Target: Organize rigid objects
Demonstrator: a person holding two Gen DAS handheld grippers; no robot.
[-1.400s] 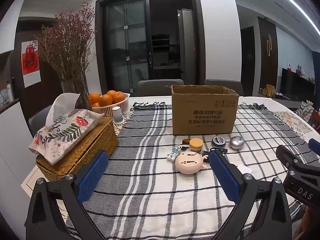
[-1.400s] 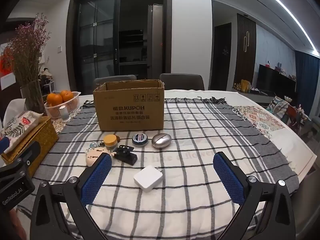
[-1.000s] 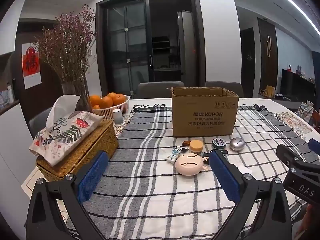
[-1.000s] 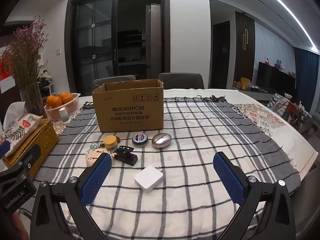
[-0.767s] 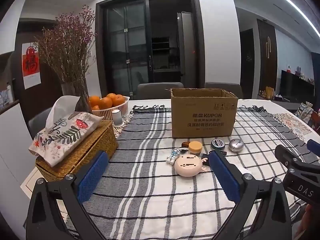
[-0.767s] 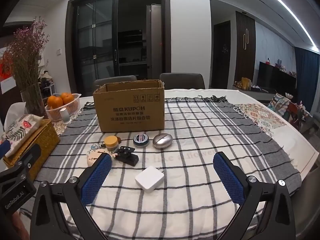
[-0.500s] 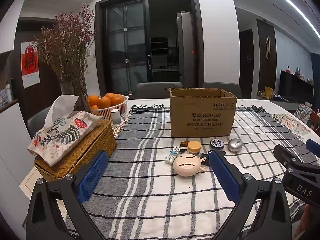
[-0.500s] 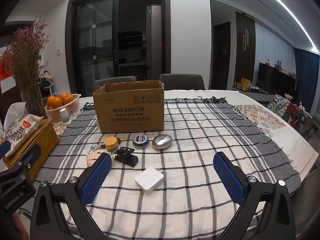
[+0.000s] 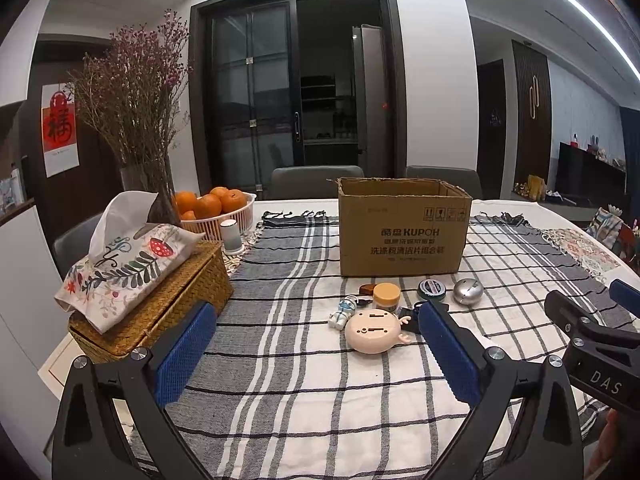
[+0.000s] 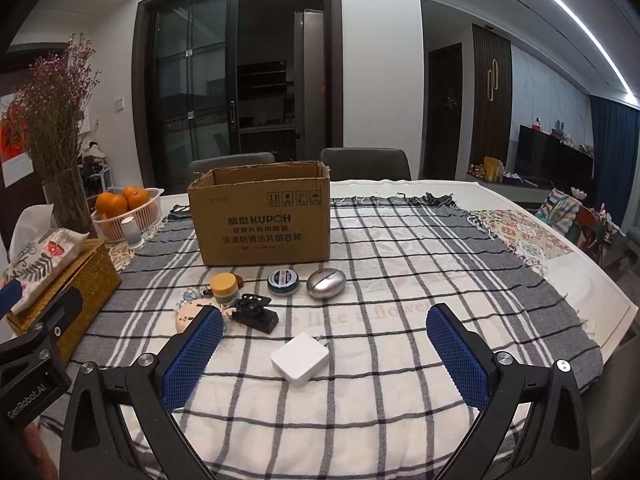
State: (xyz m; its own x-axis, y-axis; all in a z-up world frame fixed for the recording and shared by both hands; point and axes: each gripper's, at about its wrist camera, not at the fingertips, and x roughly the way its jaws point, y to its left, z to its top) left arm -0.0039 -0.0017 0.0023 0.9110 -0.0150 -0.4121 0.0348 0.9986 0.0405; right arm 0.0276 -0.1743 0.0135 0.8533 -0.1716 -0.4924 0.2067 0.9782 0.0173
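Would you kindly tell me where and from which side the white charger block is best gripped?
Probably across the white charger block's two opposite flat side walls, coming from above with the open right gripper. It lies flat on the checked cloth, apart from the other items; avoid its far corner where prongs seem to protrude.

A checked cloth (image 9: pixel 280 360) covers the table (image 10: pixel 592 292), whose bare white edge shows at the right. A patterned mat (image 10: pixel 524 236) lies on that edge, beyond the cloth. At the left, a wicker box (image 9: pixel 168 304) carries a floral tissue cover (image 9: pixel 120 264) with a tissue (image 9: pixel 116 216) standing up from it. Behind it stands a glass vase (image 10: pixel 68 200) of dried purple flowers (image 9: pixel 132 92). A white basket (image 9: pixel 224 220) of oranges (image 9: pixel 208 204) sits beside the vase, with a small white cylinder (image 9: pixel 230 236) just in front. Two grey chairs (image 10: pixel 364 164) stand behind the table, before dark glass doors (image 9: pixel 292 92). A red poster (image 9: pixel 59 128) hangs on the left wall.
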